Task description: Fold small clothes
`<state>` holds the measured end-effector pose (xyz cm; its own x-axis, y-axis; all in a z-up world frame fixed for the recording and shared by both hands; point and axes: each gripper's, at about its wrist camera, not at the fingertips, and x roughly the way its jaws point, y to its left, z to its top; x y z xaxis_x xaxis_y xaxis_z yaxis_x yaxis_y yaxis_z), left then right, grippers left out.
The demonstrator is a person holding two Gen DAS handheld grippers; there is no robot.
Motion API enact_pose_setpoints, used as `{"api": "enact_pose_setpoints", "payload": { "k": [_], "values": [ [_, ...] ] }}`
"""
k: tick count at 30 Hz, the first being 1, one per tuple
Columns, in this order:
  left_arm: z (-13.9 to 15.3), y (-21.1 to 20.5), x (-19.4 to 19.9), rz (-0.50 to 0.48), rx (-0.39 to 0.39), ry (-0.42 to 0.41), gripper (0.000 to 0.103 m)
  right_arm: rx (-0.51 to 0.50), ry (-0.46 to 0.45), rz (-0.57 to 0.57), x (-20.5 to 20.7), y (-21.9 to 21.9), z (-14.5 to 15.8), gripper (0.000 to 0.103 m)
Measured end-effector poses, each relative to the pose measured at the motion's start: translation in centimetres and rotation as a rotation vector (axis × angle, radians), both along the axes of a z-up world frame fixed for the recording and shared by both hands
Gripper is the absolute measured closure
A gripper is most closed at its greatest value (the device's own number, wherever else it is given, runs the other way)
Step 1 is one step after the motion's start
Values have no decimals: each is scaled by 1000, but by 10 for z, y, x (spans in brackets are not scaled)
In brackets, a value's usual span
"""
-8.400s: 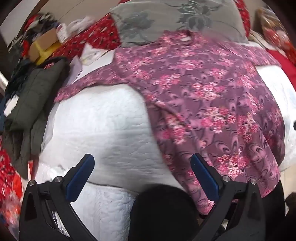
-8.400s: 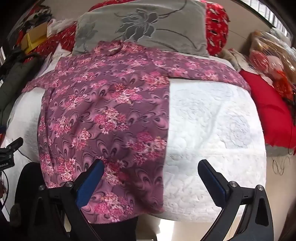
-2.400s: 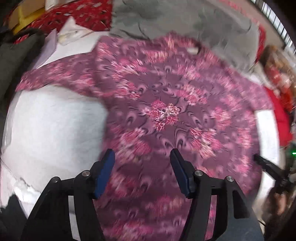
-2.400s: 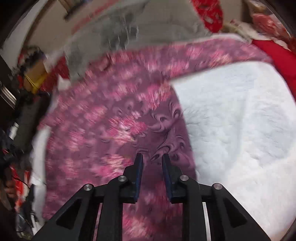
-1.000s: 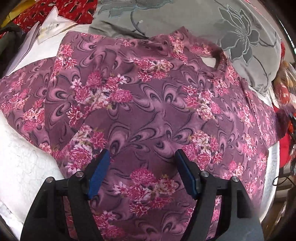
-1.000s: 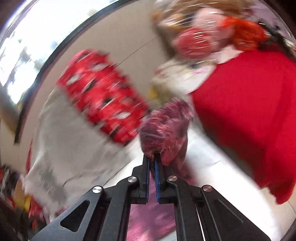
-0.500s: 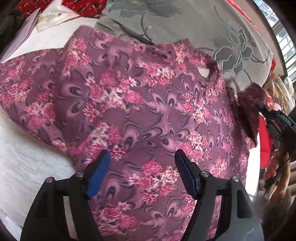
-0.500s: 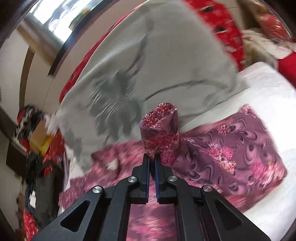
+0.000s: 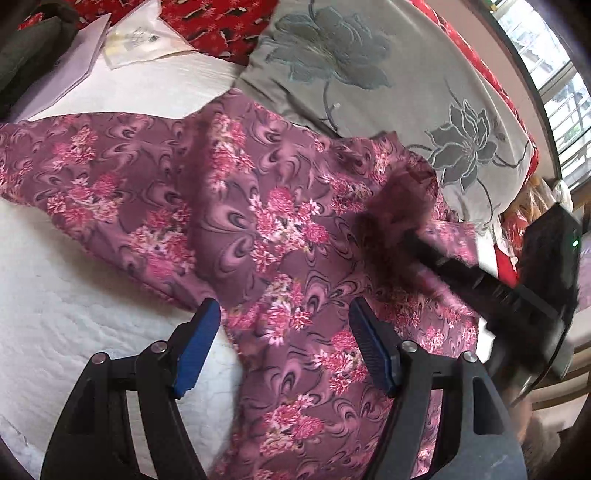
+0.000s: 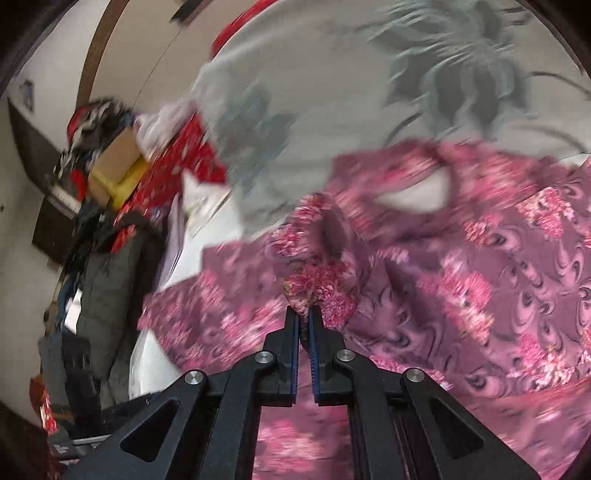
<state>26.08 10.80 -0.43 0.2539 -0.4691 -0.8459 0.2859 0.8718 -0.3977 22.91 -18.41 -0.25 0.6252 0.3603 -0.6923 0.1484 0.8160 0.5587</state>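
A purple shirt with pink flowers [image 9: 258, 206] lies spread on the white quilted bed [image 9: 66, 295], its collar toward the pillow. My left gripper [image 9: 284, 321] hovers open just above the shirt's body, nothing between its blue pads. My right gripper [image 10: 303, 319] comes in from the right over the shirt with the sleeve's cuff [image 10: 317, 258] pinched at its tips; its jaws are just starting to open, the cloth still between them. In the left wrist view the right gripper [image 9: 417, 240] shows as a black bar carrying the bunched sleeve [image 9: 395, 210] across the chest.
A grey pillow with flower prints [image 9: 369, 74] lies behind the collar. Papers [image 9: 129, 33] rest on the bed at the far left. A dark jacket [image 10: 107, 277] and a cardboard box [image 10: 118, 155] sit beside the bed. Red bedding [image 9: 207, 22] lies behind.
My right gripper swept left with the sleeve, from beside the red cushions to over the shirt's chest. The left gripper drifted a little, still open.
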Motion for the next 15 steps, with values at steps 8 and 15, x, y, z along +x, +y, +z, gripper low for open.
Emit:
{"api": "enact_pose_setpoints", "payload": {
  "k": [8,15],
  "values": [
    [-15,-18,1,-34,-56,94,31,74,167,98,-17,39,-46,79],
    [-31,-62,12,6,2,127,31,73,101,-62,-86,-38,-30,64]
  ]
}}
